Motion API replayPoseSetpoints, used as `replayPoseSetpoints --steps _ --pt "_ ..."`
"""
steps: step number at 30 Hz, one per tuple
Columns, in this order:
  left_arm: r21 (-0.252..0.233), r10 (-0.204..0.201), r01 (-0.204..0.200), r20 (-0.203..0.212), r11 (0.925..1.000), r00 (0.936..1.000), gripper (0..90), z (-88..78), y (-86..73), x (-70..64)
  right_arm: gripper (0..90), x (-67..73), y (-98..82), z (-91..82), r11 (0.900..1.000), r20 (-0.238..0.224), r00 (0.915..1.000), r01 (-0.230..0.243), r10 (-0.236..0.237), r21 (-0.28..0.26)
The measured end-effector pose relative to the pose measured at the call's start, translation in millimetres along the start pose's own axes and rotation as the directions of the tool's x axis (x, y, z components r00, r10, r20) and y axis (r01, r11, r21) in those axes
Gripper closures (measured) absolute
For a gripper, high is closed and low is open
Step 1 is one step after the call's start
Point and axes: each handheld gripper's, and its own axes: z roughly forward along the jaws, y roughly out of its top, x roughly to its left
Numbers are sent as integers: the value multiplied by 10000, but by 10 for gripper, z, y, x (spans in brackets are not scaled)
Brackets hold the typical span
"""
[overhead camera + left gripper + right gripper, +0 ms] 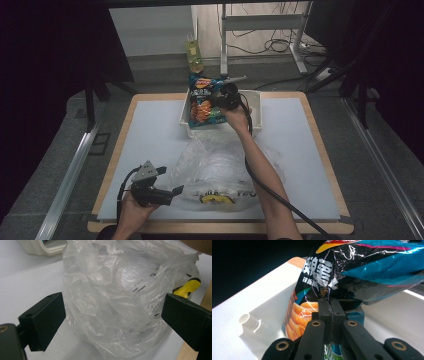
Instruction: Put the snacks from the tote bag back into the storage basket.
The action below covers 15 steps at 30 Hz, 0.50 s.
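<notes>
1. Nearest to us, at the near left corner of the white-topped wooden table [150, 145], our left gripper [170, 192] rests with its black jaws spread wide and nothing between them, aimed at the crumpled clear plastic bag [112, 302].
2. That clear bag lies along the table's near edge, a yellow-and-black print [217, 199] showing through it. We judge it very light, limp and slippery; it will collapse under a pinch, so we would take it by a gathered fold at its rim.
3. Farther on, our right gripper [329, 307] has its jaws pressed together on a crease of the glossy black-and-blue chip bag with orange chips printed on it [202, 102].
4. The chip bag stands upright in the white plastic bin [255, 107] near the table's far edge, its top rising above the bin's rim. We judge it light, puffed with air and crackly, its contents fragile; the foil is slick, so a grip on a seam or flat fold seems safer than squeezing the body.
5. The table top is smooth, matte and flat.
6. Beyond the far edge, the dim room shows a grey floor, a white metal stand [260, 30] and loose cables [280, 45].
</notes>
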Motion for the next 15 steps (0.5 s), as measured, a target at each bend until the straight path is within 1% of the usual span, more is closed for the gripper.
replayPoseSetpoints --steps 4,9,12,15 --pt "6 -8 8 -4 10000 10000 51 2 -1 0 890 -33 -28 19 9998 51 9998 -183 182 88" --pt "17 6 -6 -11 10000 10000 51 5 -1 -4 882 -58 -76 58 9988 375 9993 -113 95 481" --pt "19 14 -14 -8 10000 10000 51 4 -1 -7 879 -76 -113 88 9984 338 9993 -172 154 546" --pt "19 18 -18 -20 10000 10000 51 2 -1 -6 875 -91 -141 115 9977 332 9988 -375 357 573"
